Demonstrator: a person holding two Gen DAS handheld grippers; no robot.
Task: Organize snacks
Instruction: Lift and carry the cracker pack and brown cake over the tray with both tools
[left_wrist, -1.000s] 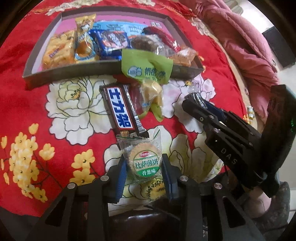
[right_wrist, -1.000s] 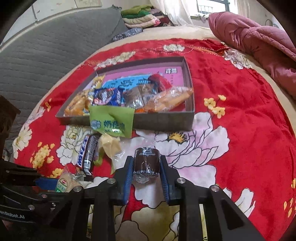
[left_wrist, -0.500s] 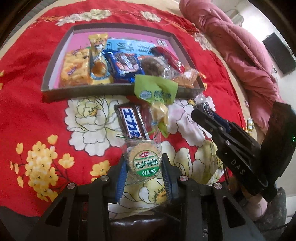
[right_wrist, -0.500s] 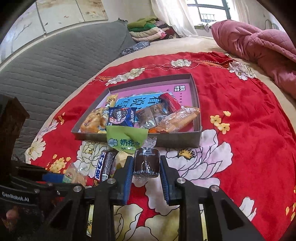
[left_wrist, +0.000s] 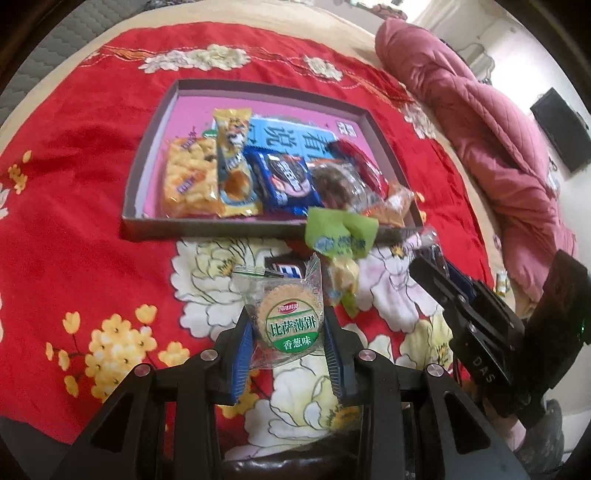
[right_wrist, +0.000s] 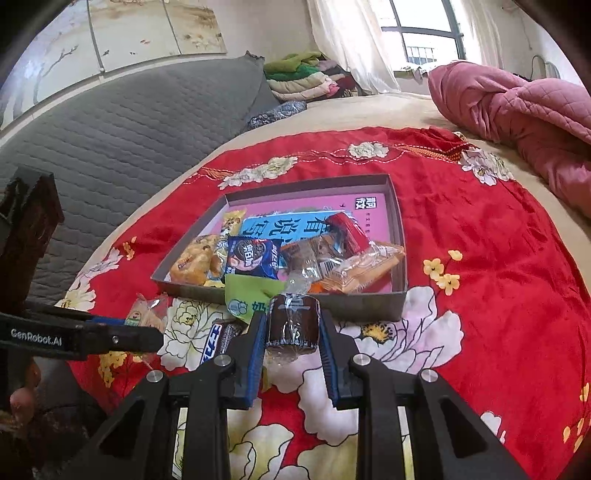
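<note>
My left gripper (left_wrist: 288, 325) is shut on a clear packet holding a round cracker (left_wrist: 290, 321) with a green label, lifted off the red cloth. My right gripper (right_wrist: 293, 326) is shut on a dark brown wrapped cake (right_wrist: 293, 321), also raised. Ahead lies a shallow grey box (left_wrist: 221, 229) (right_wrist: 369, 304) with a pink floor, holding several snack packets. In front of its near wall rest a green packet (left_wrist: 340, 236) (right_wrist: 247, 295) and a black chocolate bar (right_wrist: 219, 339), mostly hidden behind the cracker in the left wrist view. The right gripper (left_wrist: 428, 271) shows at the right of the left wrist view.
A red floral cloth (right_wrist: 480, 258) covers the bed. A pink quilt (right_wrist: 517, 110) is bunched at the far right, and a grey padded headboard (right_wrist: 129, 122) rises at the left. Folded clothes (right_wrist: 303, 81) are stacked by the window.
Both grippers have risen with their snacks and tilted up, so more of the box and room shows. The cracker packet now hangs in front of the chocolate bar.
</note>
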